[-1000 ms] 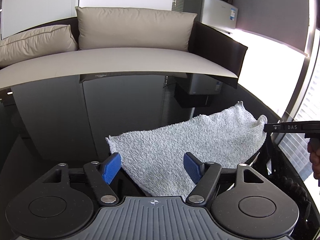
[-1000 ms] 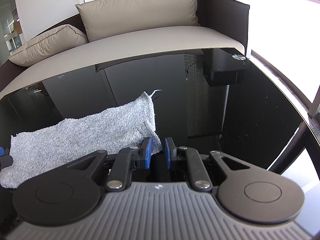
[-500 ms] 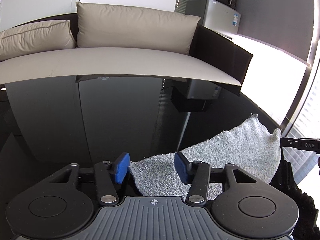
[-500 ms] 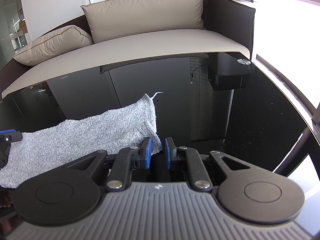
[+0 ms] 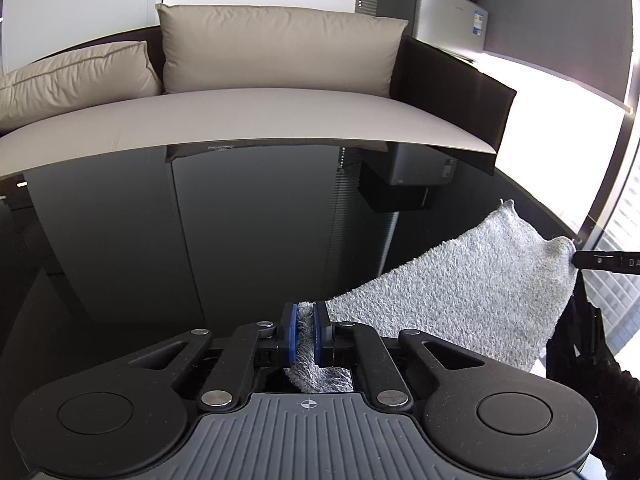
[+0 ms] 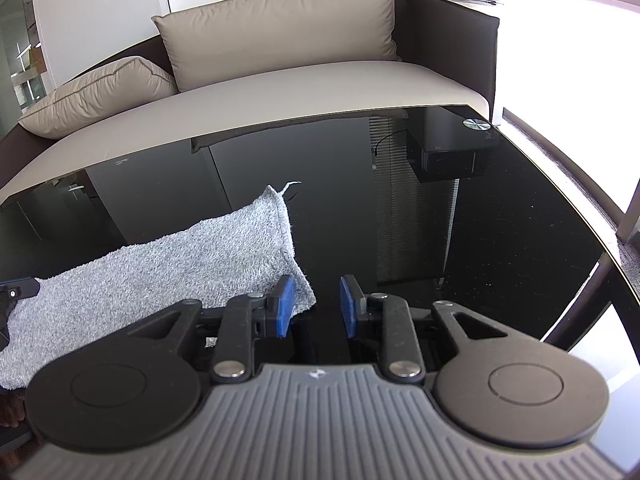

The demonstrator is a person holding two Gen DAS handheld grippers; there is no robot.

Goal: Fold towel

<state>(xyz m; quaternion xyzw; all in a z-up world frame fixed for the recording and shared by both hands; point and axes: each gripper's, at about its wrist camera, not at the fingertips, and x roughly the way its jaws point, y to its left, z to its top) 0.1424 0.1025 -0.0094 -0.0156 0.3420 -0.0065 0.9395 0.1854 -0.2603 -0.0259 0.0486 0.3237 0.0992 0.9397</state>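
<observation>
Now your left tool (image 5: 305, 327) pinches one end of the grey towel (image 5: 460, 292), which stretches toward frame right across the black desk (image 5: 240, 240); your right tool (image 6: 316, 306) gapes, empty, beside its other end.

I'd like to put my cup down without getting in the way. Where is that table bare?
The black table is bare right of the towel, out to the window edge, and between towel and sofa. It's crowded at the near edge, around the left gripper and right gripper.
</observation>
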